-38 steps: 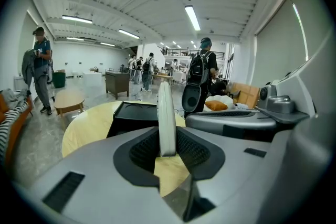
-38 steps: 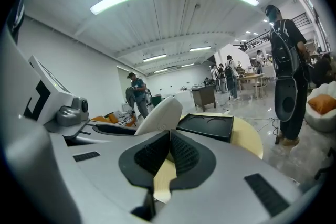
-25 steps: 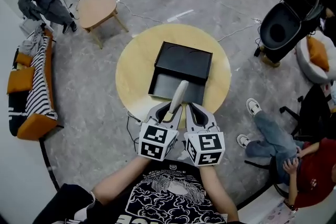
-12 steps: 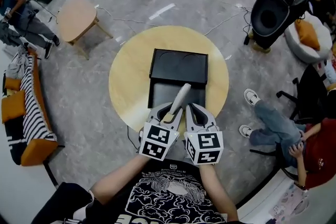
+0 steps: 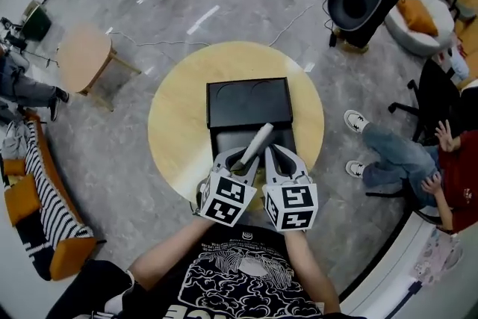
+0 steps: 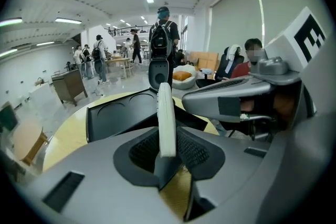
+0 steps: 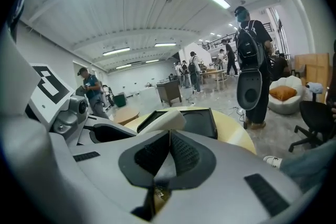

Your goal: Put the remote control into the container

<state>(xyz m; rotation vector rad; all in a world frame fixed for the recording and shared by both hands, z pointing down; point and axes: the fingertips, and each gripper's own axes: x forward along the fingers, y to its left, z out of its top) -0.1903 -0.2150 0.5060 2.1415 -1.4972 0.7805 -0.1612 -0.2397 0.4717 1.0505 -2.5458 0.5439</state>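
The step in hand is the carrying of the remote control [image 5: 256, 144] to the container [image 5: 228, 137]; the putting in is not yet done. The left gripper [image 5: 243, 158] has the remote control; in the left gripper view its jaws are closed on the near end of it, one pad on each flat side, so that the remote control [image 6: 165, 118] stands on its edge and points forward, away from the person. The right gripper [image 5: 278, 157] is just beside the left one; in the right gripper view its jaws [image 7: 169, 150] are brought together with nothing between them, and the remote control [image 7: 160, 120] shows only at the side.

The container is black and lies open in the middle of the round yellow tabletop [image 5: 175, 123]; beyond its near, deeper part lies a flat black panel [image 5: 249, 102] with two round hollows, probably the opened lid. In the head view the far end of the remote control is seen over the near part of the container, but it is held in the air and does not touch it; how high, I cannot tell.

The next move, as I judge it, calls for the left gripper to go a little forward and down until the remote control lies low inside the near part, then to open its jaws; the remote control is long and the part is not very wide, so it should be turned flat and along the longer side before it is let go.
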